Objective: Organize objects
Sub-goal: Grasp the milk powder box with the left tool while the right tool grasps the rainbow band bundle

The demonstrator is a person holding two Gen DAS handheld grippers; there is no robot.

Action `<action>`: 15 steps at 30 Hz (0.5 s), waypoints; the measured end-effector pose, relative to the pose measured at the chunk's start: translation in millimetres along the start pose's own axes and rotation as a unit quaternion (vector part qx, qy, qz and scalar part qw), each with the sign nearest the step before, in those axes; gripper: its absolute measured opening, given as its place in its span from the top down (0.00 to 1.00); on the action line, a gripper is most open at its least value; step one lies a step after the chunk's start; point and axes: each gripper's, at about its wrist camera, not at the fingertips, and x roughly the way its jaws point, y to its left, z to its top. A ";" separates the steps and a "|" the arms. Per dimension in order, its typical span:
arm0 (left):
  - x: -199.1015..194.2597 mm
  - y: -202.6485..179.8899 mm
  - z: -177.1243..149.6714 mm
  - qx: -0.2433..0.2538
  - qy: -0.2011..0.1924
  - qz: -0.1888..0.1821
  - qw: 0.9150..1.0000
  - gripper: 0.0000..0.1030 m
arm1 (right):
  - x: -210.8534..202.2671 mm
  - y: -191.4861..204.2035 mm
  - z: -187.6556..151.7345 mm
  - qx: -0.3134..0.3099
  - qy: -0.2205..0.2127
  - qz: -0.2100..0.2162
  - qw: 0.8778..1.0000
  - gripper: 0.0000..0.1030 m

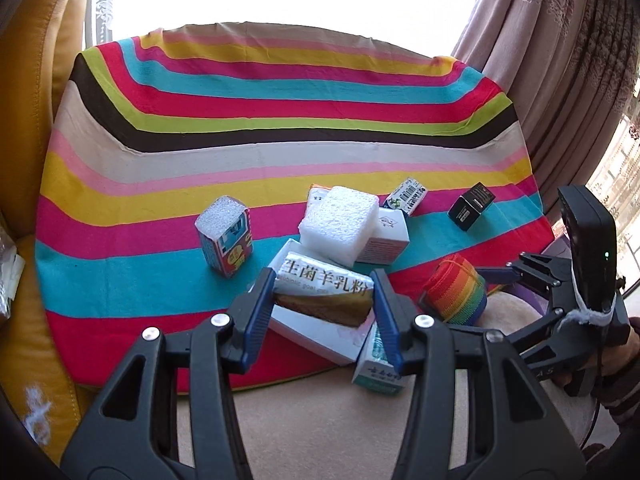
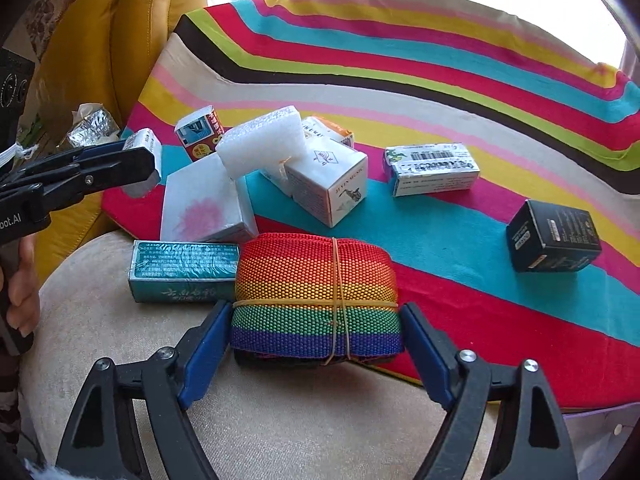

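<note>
Now the left gripper [image 1: 324, 300] is clamped on a white sachet pack [image 1: 326, 286], held just above the open white box [image 1: 320, 338], while the right gripper [image 2: 316, 344] has its jaws set around the rainbow strap roll [image 2: 316, 296], pads at its sides; can't tell if they press yet. Looks like a pick-and-sort step w/ both hands: next needs the pack carried clear and the roll squeezed evenly, else it may slip. Round them, small boxes lie scattered on a striped cloth [image 1: 260, 92] over a beige cushion [image 2: 280, 420], w/ yellow sofa [image 2: 100, 40] left and curtains [image 1: 560, 60] far right.
</note>
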 end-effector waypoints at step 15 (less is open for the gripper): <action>-10.9 -73.9 -31.3 -0.049 -0.011 0.047 0.998 0.50 | -55.9 -7.2 -42.3 0.051 -0.075 -0.100 0.991 0.18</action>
